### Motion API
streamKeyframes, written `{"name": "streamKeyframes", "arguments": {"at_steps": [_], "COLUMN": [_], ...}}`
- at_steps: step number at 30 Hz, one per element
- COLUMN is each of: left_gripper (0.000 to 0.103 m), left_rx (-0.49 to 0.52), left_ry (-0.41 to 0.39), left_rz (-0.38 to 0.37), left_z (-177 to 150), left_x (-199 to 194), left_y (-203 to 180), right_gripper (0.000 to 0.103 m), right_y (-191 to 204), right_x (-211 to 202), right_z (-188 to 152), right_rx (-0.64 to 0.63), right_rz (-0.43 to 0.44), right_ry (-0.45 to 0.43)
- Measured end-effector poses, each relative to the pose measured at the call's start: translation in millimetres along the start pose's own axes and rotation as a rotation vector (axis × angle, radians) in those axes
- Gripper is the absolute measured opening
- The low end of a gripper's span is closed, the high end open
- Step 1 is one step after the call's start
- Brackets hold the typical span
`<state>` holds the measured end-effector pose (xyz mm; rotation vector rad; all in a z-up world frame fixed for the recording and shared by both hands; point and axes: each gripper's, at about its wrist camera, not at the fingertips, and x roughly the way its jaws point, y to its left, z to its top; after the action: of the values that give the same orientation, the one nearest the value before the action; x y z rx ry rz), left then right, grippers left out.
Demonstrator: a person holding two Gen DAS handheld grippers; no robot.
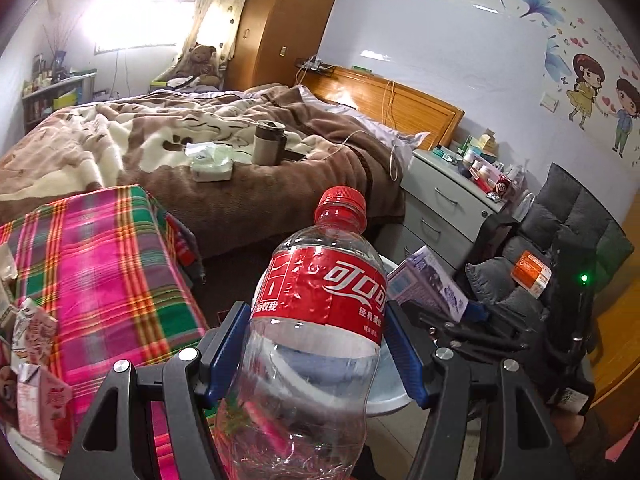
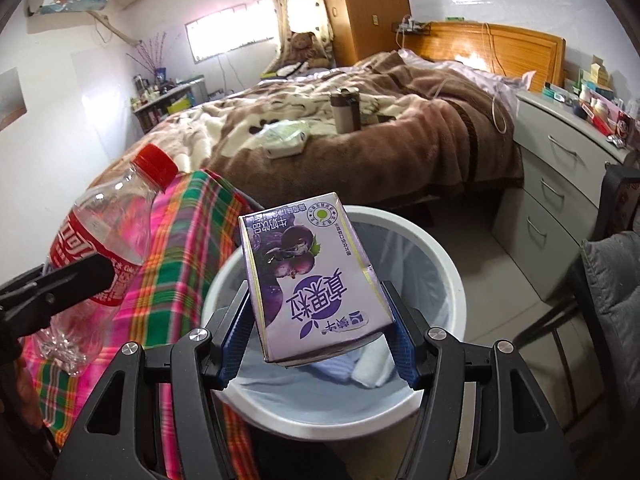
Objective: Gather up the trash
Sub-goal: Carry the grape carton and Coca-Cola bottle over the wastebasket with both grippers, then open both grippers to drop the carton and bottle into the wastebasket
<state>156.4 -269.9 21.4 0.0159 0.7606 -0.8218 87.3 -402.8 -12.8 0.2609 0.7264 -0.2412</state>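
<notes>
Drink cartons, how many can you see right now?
3. A purple blueberry milk carton in the right gripper above the white bin; two pink cartons on the plaid cloth. Others may be hidden.

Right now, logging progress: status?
Left gripper shut on cola bottle. Right gripper shut on purple carton, above white bin. Nothing blocking the drop.

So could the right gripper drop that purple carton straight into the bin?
Probably yes: the right gripper holds the purple carton over the open white bin, with nothing between them.
</notes>
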Motion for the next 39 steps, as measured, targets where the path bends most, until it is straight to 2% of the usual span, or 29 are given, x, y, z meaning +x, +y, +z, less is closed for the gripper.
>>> {"name": "streamKeyframes", "arguments": {"at_steps": [4, 6, 10, 13, 22, 25, 27, 30, 39], "left_gripper": [0.067, 0.067, 0.067, 0.067, 0.067, 0.071, 0.071, 0.072, 0.072], "left_rx": [-0.012, 0.023, 0.006, 0.033, -0.020, -0.009, -0.025, -0.032, -0.030], "left_ry": [0.028, 0.031, 0.060, 0.062, 0.096, 0.091, 0.087, 0.075, 0.042], "left_rz": [-0.026, 0.011, -0.015, 0.007, -0.048, -0.022, -0.037, -0.032, 0.014], "left_z": [3, 3, 5, 4, 6, 7, 8, 9, 7], "left_x": [18, 27, 43, 48, 67, 66, 63, 56, 28], "left_y": [-5, -12, -15, -20, -15, -16, -14, -11, 3], "right_gripper": [0.062, 0.062, 0.062, 0.062, 0.062, 0.063, 0.064, 0.071, 0.071], "right_y": [-11, -16, -22, -25, -31, -33, -34, -36, -30], "right_x": [7, 9, 10, 14, 24, 26, 27, 25, 15], "right_z": [0, -1, -1, -1, 0, -1, -1, -2, -1], "right_rx": [0.014, 0.023, 0.025, 0.026, 0.019, 0.020, 0.026, 0.038, 0.056], "right_rz": [-0.027, -0.031, -0.042, -0.050, -0.077, -0.101, -0.104, -0.107, -0.081], "right_ry": [0.027, 0.033, 0.041, 0.051, 0.074, 0.080, 0.082, 0.076, 0.046]}}
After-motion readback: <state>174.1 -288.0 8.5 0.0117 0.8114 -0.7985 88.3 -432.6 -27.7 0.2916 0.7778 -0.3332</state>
